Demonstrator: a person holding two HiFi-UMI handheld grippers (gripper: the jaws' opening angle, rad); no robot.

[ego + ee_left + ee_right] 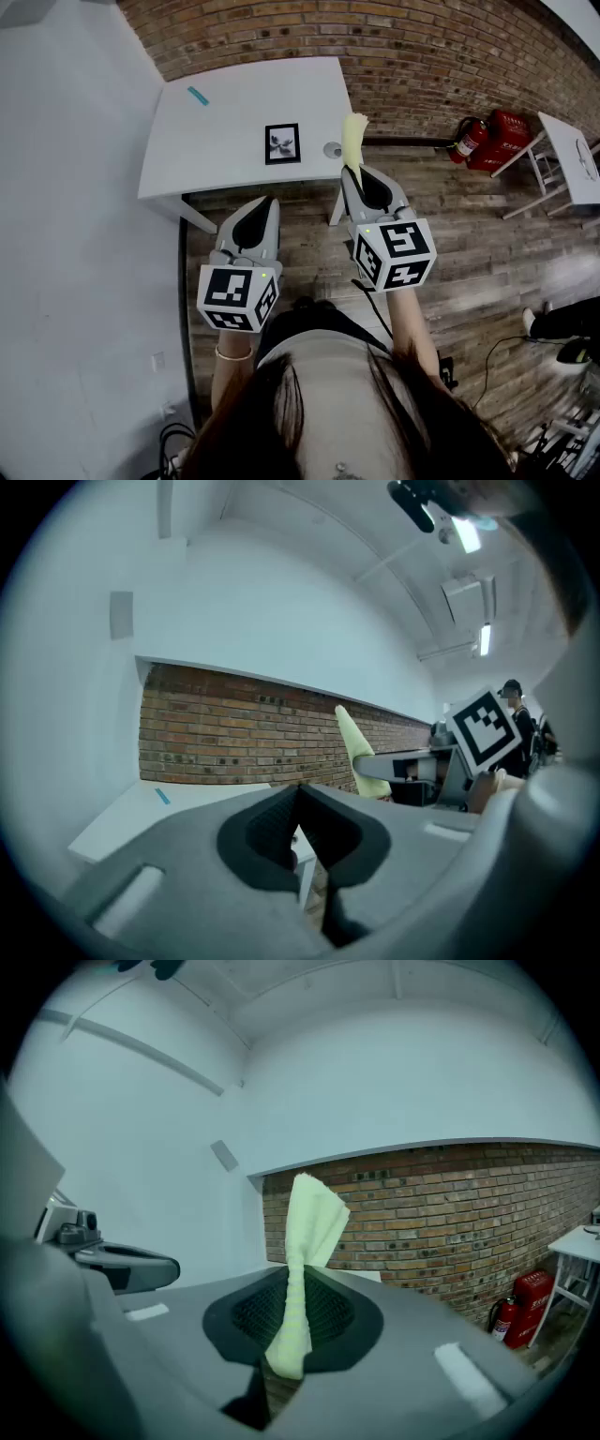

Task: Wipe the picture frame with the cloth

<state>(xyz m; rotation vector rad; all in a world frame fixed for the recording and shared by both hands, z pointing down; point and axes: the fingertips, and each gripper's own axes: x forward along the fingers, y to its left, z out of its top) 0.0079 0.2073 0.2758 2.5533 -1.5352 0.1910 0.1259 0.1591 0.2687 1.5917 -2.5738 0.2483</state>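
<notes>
A small black picture frame (282, 143) lies flat on the white table (225, 141), well ahead of both grippers. My right gripper (354, 172) is shut on a pale yellow cloth (352, 141), which sticks up out of the jaws; in the right gripper view the cloth (302, 1269) runs pinched between the dark pads. My left gripper (266, 202) is shut with nothing in it, its jaws meeting in the left gripper view (299, 790). Both are held in the air over the wooden floor, short of the table's near edge.
A blue strip (198, 96) and a small round grey thing (332, 149) lie on the table. A brick wall (431, 47) stands behind it. Red fire extinguishers (487, 141) stand at the right, beside a second white table (574, 157). Cables lie on the floor at lower right.
</notes>
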